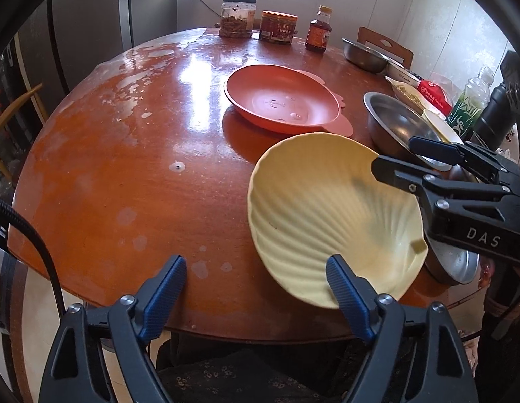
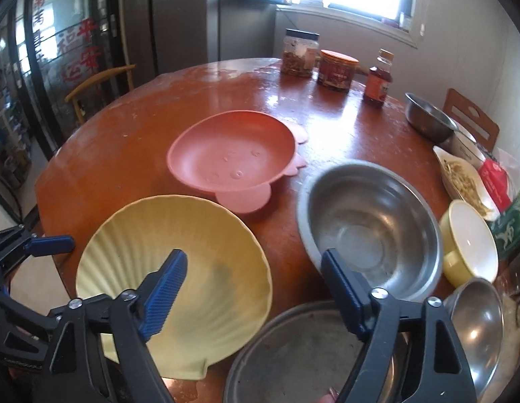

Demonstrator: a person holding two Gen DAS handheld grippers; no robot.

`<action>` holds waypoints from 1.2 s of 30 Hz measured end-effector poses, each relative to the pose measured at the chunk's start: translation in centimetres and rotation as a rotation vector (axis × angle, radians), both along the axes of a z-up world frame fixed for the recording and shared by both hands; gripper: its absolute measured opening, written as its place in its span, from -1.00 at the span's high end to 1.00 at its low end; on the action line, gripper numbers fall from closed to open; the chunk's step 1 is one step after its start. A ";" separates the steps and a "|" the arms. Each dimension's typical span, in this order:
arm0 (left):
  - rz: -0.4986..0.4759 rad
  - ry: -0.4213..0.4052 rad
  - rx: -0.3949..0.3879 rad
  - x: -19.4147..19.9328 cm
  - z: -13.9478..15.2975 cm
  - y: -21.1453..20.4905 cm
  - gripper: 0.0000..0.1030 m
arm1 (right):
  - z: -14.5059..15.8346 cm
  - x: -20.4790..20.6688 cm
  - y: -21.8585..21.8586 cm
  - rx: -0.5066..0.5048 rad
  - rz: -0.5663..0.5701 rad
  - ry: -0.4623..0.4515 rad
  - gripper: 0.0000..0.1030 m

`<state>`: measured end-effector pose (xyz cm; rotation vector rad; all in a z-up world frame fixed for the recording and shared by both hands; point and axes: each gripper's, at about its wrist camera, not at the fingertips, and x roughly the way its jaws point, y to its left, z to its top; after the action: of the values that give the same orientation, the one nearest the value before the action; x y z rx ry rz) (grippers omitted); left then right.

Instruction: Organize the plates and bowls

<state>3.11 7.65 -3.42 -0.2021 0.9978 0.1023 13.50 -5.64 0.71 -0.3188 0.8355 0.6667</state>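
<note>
A pale yellow shell-shaped plate lies at the near edge of the round brown table. My left gripper is open. Its right finger overlaps the plate's near rim, and its left finger hangs over bare table. In the left wrist view my right gripper reaches in from the right over the plate's far side. In its own view the right gripper is open, with its left finger over the plate's inside and nothing pressed. One of my left gripper's fingertips shows at the plate's left rim.
A pink dish sits mid-table. A large steel bowl, a flat steel pan, a small steel bowl and a yellow bowl crowd the right side. Jars and a bottle stand at the far edge.
</note>
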 end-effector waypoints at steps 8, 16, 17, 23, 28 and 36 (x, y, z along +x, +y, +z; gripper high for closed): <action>-0.017 0.002 0.001 0.3 0.1 -0.5 -0.52 | 0.9 -0.4 0.1 0.025 0.028 0.003 -0.02; -0.023 -0.008 0.003 0.4 0.1 -0.7 -0.45 | -1.9 1.5 1.1 -0.049 0.022 0.081 0.17; -0.023 -0.010 0.008 0.4 0.1 -0.7 -0.40 | -2.2 1.7 1.1 -0.054 0.018 0.093 0.23; -0.017 -0.030 -0.005 0.9 0.3 -0.4 0.27 | -2.3 1.8 1.2 -0.031 0.015 0.122 0.54; 0.037 -0.056 -0.093 0.8 0.2 1.6 0.43 | -1.9 1.5 1.7 -0.017 -0.022 0.134 0.56; 0.117 -0.089 -0.108 0.1 1.4 5.9 0.43 | -0.7 -0.1 3.9 0.064 -0.043 0.183 0.56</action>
<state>3.16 13.60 -2.02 -0.3611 0.9037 0.1447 13.42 -1.74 -0.01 -0.1829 0.9907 0.6878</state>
